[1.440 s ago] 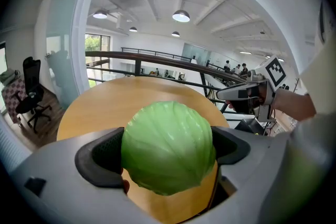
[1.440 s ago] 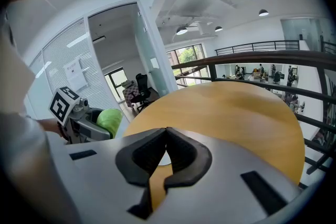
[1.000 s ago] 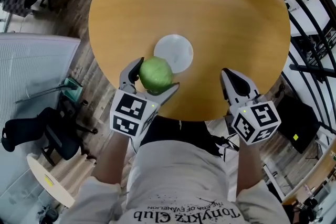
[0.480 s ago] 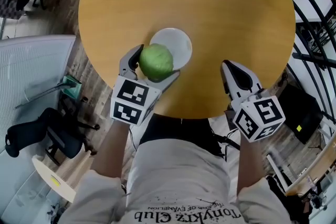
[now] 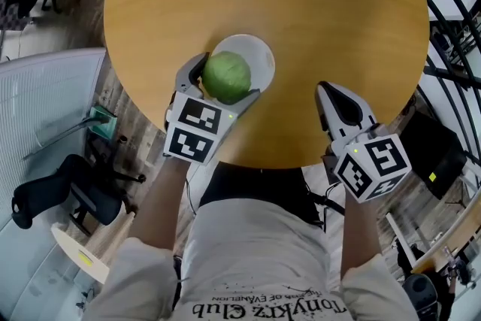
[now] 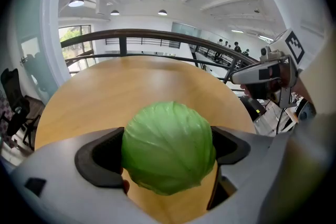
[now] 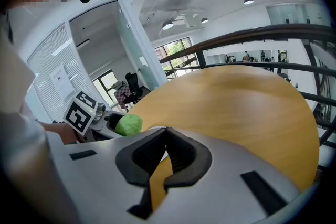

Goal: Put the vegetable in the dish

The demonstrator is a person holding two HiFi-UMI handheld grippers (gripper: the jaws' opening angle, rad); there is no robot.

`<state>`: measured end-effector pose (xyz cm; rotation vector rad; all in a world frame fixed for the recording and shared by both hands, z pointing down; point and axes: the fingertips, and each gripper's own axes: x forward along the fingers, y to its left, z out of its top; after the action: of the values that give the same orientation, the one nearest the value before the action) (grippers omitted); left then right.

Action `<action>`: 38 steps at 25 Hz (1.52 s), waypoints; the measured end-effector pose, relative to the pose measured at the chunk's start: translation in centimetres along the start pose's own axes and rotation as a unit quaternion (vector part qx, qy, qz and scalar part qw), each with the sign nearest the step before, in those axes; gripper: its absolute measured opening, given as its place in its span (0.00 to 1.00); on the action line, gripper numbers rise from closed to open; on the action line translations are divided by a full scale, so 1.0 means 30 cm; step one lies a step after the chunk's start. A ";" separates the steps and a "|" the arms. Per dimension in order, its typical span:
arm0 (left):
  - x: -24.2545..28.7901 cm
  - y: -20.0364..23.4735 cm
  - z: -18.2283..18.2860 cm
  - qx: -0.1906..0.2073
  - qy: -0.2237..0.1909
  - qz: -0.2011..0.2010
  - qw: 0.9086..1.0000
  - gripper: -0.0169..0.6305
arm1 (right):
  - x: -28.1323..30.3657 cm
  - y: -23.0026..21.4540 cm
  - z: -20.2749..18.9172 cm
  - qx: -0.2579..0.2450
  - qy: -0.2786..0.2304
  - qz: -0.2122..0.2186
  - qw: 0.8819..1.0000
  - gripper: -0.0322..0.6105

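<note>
A round green cabbage [image 5: 226,77] is clamped between the jaws of my left gripper [image 5: 223,79], which is shut on it. In the head view the cabbage hangs over the near left part of a white dish [image 5: 257,60] on the round wooden table [image 5: 316,19]. The left gripper view shows the cabbage [image 6: 169,147] filling the gap between both jaws, with the dish hidden. My right gripper [image 5: 336,105] is shut and empty over the table's near right edge. From the right gripper view, the cabbage [image 7: 128,125] and the left gripper [image 7: 122,124] sit far left.
Beyond the table's edges lies wooden floor with black office chairs [image 5: 68,192] to the left and a black railing [image 5: 451,49] to the right. The person's torso [image 5: 255,252] is close to the table's near edge.
The left gripper has carried the cabbage forward and slightly right, from beside the dish to over its near left part. The right gripper has hardly moved.
</note>
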<state>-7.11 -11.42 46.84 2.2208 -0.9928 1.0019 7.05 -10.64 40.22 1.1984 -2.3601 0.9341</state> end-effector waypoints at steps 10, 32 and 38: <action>0.113 -0.003 -0.063 0.024 0.038 -0.001 0.999 0.80 | 0.009 -0.027 -0.042 0.011 0.005 -0.003 1.000 0.08; 0.254 0.002 -0.120 0.089 0.102 -0.005 0.991 0.80 | 0.030 -0.060 -0.087 0.027 0.015 -0.005 1.000 0.08; 0.271 -0.006 -0.122 0.103 0.120 -0.013 0.987 0.80 | 0.033 -0.063 -0.091 0.031 0.016 -0.006 0.999 0.08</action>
<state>-4.74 -12.15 55.39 2.2003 -0.7808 1.3773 8.00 -10.18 43.52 1.2093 -2.3121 1.0212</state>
